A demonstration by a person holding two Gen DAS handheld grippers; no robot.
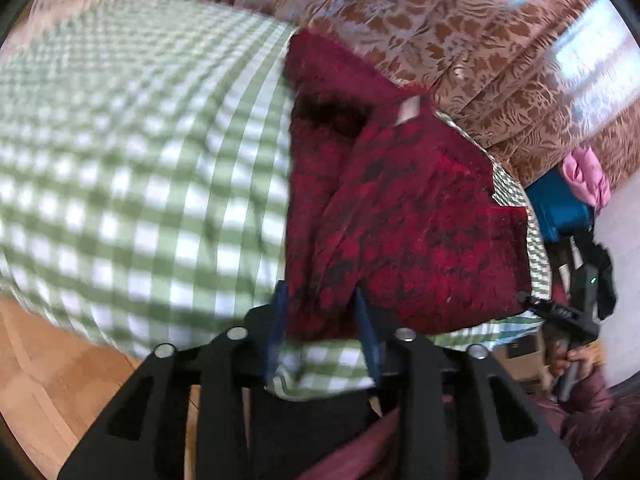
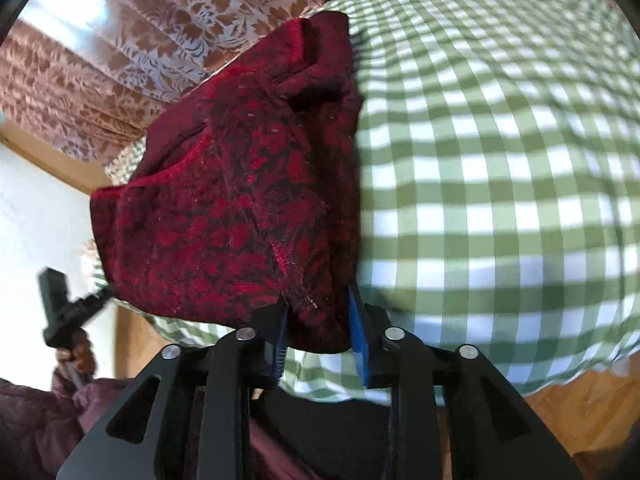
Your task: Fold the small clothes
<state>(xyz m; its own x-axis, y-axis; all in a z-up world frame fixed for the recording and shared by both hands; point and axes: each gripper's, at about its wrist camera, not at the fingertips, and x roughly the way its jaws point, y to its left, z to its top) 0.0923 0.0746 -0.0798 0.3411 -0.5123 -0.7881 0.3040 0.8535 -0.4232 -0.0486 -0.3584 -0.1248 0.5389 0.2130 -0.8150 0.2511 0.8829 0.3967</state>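
Jaws: left gripper (image 1: 320, 312) and right gripper (image 2: 320, 320) each pinch the red garment (image 1: 400, 216) 
Purpose: edge held taut — likely for folding over the checked cloth (image 1: 140, 140)

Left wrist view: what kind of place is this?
Likely a home room: a table under a green-checked tablecloth, floral brown curtains over a bright window, and a wooden floor.

The garment (image 1: 400, 216) was a fuzzy, velvety red cloth with a dark pattern and a matt nap flecked with lint. The tablecloth (image 1: 140, 152) was smooth woven gingham, green and white. Each hand-held gripper (image 2: 320, 320) was matt black plastic with shiny metal pins (image 2: 245, 334) and blue pads (image 2: 356, 320). The curtain (image 1: 460, 40) had a slightly glossy floral weave.
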